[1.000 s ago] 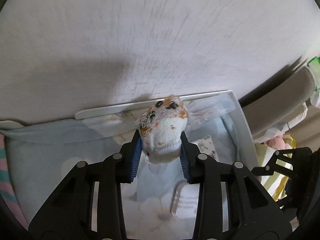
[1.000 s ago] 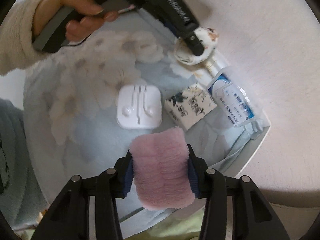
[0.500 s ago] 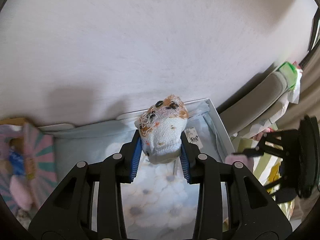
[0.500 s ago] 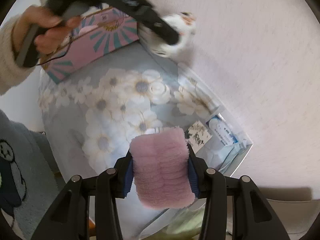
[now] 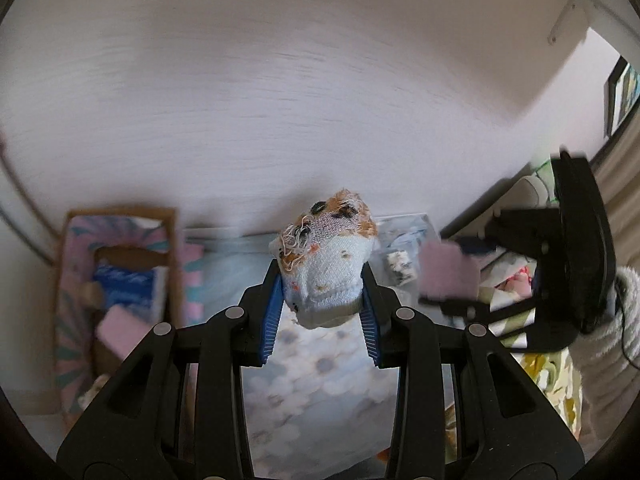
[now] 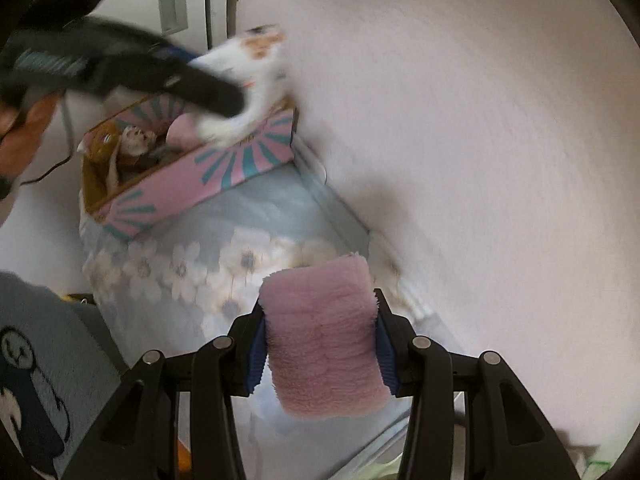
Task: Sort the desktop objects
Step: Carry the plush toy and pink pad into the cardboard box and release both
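Observation:
My left gripper (image 5: 322, 300) is shut on a white sock with orange and black patches (image 5: 328, 264), held in the air over the flowered cloth (image 5: 320, 376). In the right wrist view that sock (image 6: 248, 68) shows blurred above the pink striped box (image 6: 192, 176). My right gripper (image 6: 320, 344) is shut on a folded pink fuzzy sock (image 6: 324, 340), lifted above the cloth (image 6: 208, 256). From the left wrist view the pink sock (image 5: 448, 276) and its gripper appear at the right. The pink box (image 5: 116, 276) lies at the left with several items inside.
A pale wall (image 5: 280, 80) runs along the back of the table. Small packets (image 5: 396, 260) lie at the cloth's far right end. A person's grey sleeve (image 6: 44, 360) is at lower left. Striped bedding (image 5: 552, 372) lies at the right.
Both grippers rose and swung left with their socks. The pink box has come into view; the white earphone case and the packets have dropped away from under the right gripper.

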`<action>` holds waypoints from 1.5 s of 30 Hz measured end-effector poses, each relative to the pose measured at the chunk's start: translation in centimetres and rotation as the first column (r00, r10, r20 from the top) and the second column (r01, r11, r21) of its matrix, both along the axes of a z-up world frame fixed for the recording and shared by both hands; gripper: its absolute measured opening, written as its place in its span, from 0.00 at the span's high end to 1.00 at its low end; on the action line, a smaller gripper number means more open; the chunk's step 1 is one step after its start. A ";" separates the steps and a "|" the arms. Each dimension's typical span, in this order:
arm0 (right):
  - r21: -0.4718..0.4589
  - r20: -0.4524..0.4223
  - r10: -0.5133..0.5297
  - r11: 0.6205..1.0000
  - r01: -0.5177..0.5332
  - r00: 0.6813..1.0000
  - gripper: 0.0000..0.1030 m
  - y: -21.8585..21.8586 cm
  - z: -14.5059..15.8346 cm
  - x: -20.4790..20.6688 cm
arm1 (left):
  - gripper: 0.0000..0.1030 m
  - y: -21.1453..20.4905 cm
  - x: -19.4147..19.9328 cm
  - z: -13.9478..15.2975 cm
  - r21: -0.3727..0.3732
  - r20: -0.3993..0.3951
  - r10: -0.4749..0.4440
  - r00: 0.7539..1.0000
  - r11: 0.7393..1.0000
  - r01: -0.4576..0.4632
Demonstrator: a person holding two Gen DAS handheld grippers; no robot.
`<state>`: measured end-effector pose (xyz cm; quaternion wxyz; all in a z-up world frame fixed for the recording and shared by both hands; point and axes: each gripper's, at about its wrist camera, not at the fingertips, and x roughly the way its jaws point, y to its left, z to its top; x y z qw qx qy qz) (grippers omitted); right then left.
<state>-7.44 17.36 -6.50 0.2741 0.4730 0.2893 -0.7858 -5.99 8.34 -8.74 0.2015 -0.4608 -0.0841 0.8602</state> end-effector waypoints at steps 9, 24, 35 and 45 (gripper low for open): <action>-0.061 0.005 0.034 0.998 -0.034 0.999 0.59 -8.7 1.6 -2.9 | 0.69 -8.8 3.2 0.6 -0.018 -0.003 0.140 0.990 0.990 -0.140; -0.157 0.149 0.085 0.986 -0.062 0.985 0.59 -21.5 -4.1 -6.0 | 0.69 -15.4 6.9 -5.9 -0.075 0.112 0.256 0.960 0.966 -0.249; -0.148 0.212 0.048 0.989 -0.017 0.976 0.59 -24.6 -7.9 -7.5 | 0.69 -14.9 7.0 -9.6 -0.095 0.158 0.211 0.965 0.976 -0.198; -0.214 0.173 -0.098 0.967 0.135 0.980 0.32 -23.0 -6.8 -8.4 | 0.00 -14.4 6.3 -10.4 -0.122 0.129 0.225 0.966 0.970 -0.210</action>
